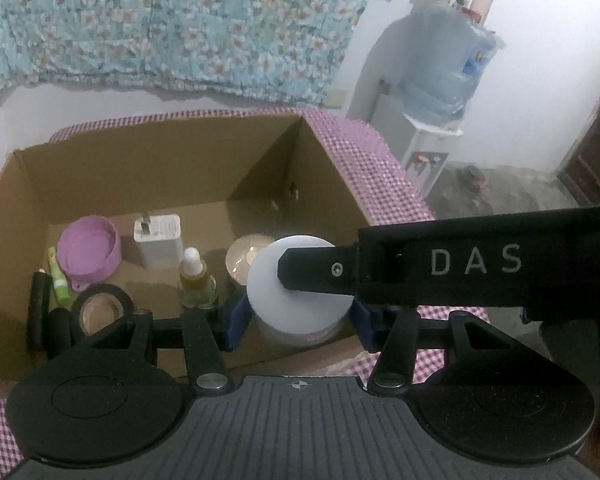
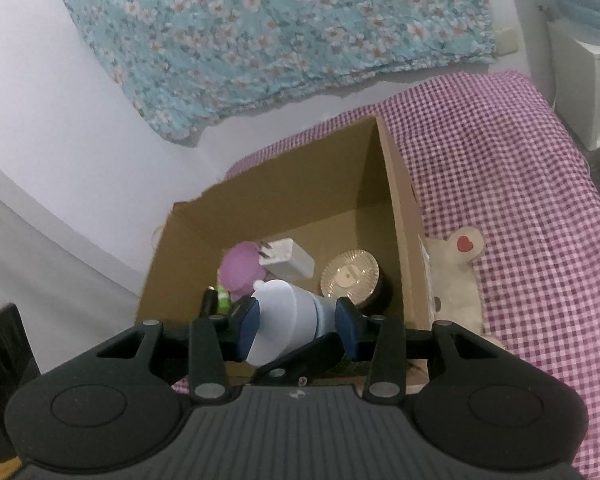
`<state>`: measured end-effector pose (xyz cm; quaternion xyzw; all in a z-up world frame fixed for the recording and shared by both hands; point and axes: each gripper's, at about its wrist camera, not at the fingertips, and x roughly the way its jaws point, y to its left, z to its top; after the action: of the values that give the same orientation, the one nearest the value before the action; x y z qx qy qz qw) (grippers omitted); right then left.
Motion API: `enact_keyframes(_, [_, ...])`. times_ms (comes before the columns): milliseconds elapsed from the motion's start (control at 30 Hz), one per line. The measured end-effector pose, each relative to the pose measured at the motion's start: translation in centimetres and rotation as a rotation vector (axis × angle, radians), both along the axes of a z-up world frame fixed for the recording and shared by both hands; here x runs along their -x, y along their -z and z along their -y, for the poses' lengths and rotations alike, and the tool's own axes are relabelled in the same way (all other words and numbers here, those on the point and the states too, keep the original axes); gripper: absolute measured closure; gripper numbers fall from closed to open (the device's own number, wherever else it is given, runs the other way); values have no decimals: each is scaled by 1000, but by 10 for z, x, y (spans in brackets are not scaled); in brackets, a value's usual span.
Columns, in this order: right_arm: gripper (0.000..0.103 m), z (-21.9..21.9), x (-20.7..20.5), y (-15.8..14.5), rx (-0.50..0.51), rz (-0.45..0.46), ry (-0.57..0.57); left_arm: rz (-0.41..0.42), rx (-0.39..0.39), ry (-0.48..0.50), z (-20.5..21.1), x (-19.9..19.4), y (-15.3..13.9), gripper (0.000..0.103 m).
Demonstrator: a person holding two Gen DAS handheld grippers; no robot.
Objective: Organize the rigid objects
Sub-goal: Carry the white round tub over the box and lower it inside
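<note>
A white round jar (image 1: 296,308) hangs over the open cardboard box (image 1: 148,160), just above the things inside. My left gripper (image 1: 300,320) is shut on its sides, a blue pad on each flank. One black finger (image 1: 320,274) of my right gripper lies across the jar's white lid. In the right wrist view the jar (image 2: 288,312) is tilted between the blue pads of my right gripper (image 2: 298,320), which is shut on it from lid to base. A black finger (image 2: 300,356) of my left gripper shows beneath it.
Inside the box are a purple lid (image 1: 90,254), a white charger (image 1: 158,240), a dropper bottle (image 1: 196,280), a gold-topped jar (image 2: 350,272), a black tape roll (image 1: 102,308), a green tube (image 1: 58,280) and black sticks (image 1: 36,308). The box sits on a purple checked cloth (image 2: 500,184), with a plush toy (image 2: 456,276) beside it.
</note>
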<state>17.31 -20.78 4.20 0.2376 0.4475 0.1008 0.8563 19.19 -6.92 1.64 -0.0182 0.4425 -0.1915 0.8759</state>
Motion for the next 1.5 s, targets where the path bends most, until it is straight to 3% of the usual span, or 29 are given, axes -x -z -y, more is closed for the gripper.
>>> enact_keyframes(900, [58, 10, -8, 16, 7, -48, 8, -7, -62, 2, 17, -7, 2, 51])
enact_keyframes(1500, [58, 7, -3, 14, 3, -37, 30, 0, -57, 2, 18, -5, 2, 51])
